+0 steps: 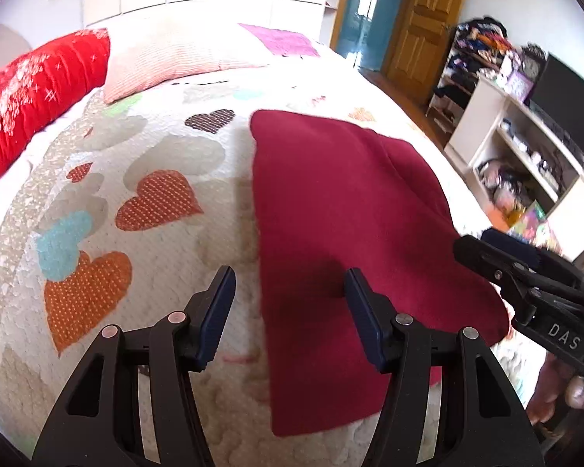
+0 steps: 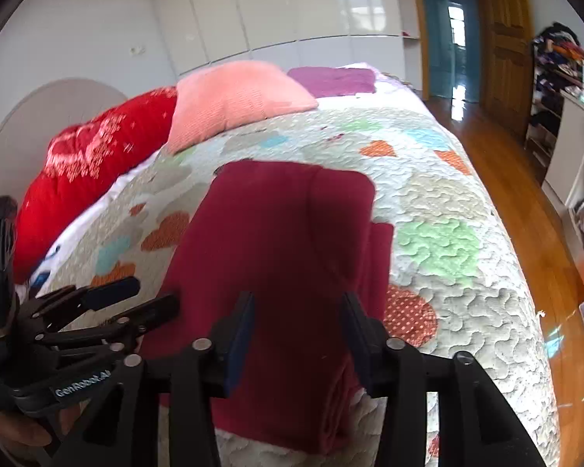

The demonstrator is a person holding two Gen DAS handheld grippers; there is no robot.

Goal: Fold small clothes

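Note:
A dark red garment (image 1: 342, 241) lies folded lengthwise on the heart-patterned quilt (image 1: 167, 179); it also shows in the right wrist view (image 2: 288, 272). My left gripper (image 1: 290, 311) is open and empty, hovering over the garment's left edge near its close end. My right gripper (image 2: 298, 330) is open and empty above the garment's near end. The left gripper appears at the left of the right wrist view (image 2: 144, 303). The right gripper's body shows at the right edge of the left wrist view (image 1: 533, 295); its fingertips are out of that frame.
A red pillow (image 2: 89, 171), a pink pillow (image 2: 237, 97) and a purple folded cloth (image 2: 331, 79) lie at the head of the bed. White shelves (image 1: 525, 148) with clutter and a dark screen (image 1: 568, 97) stand right of the bed. Wooden floor (image 2: 498, 179) lies beside it.

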